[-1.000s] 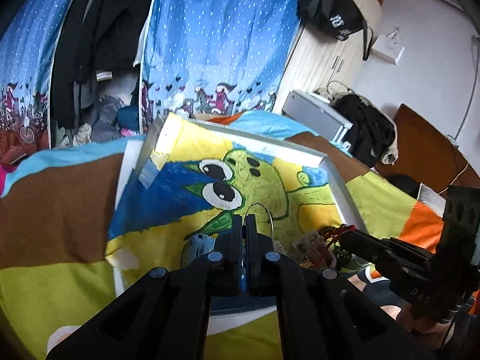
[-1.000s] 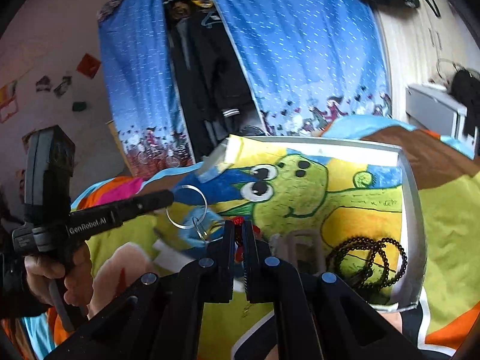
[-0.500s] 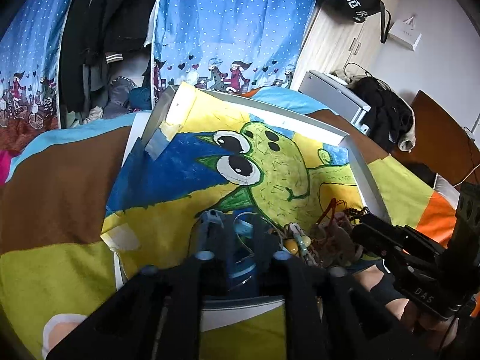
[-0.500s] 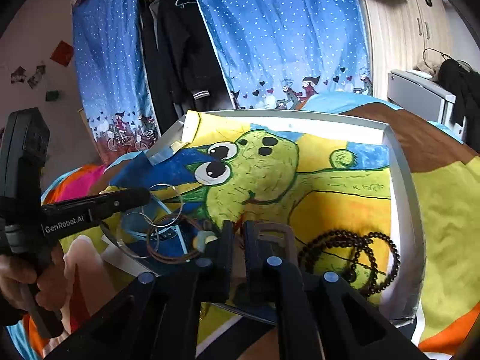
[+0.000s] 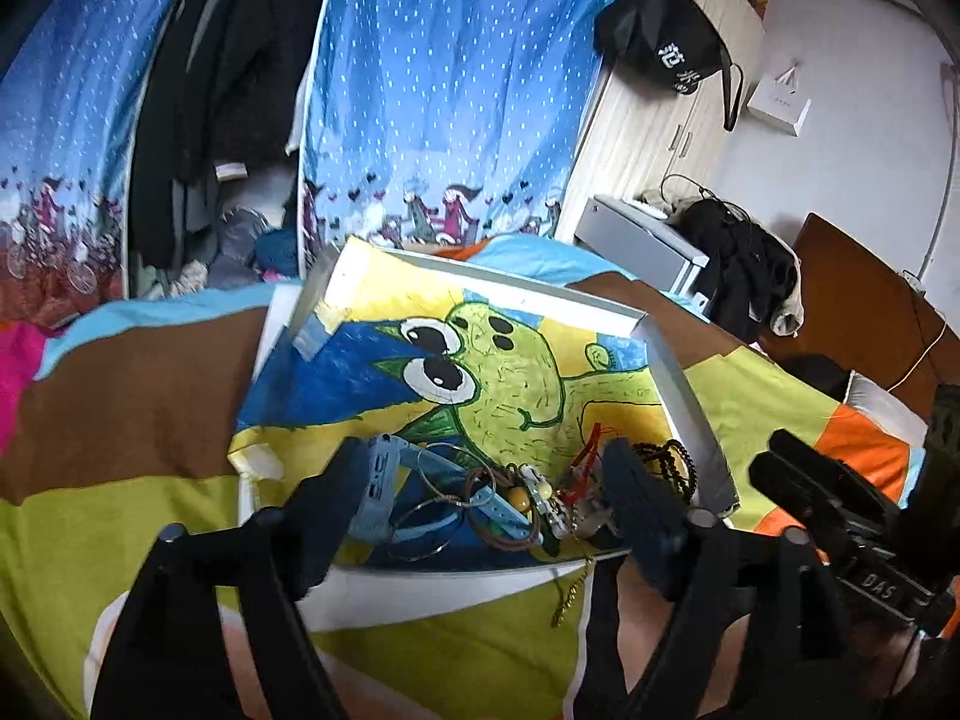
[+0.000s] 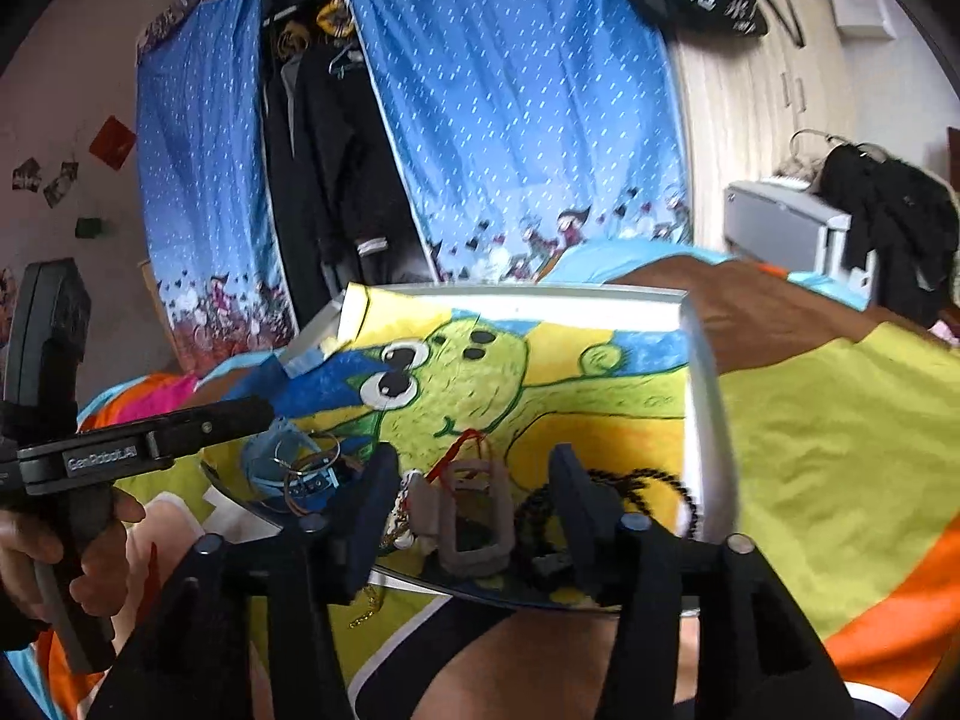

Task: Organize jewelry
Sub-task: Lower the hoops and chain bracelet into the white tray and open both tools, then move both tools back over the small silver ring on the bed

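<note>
Both handheld grippers, the left gripper (image 5: pixel 486 492) and the right gripper (image 6: pixel 474 480), were matte black with round silver screw heads at the finger joints, dark blue pads, and white lettering along their bodies.

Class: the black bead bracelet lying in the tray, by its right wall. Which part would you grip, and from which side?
Probably the far loop of the black bead bracelet, coming from above. That arc lies flat on the bare yellow drawing, clear of the tray wall, while its near end runs into the tangle by the brown strap.
</note>
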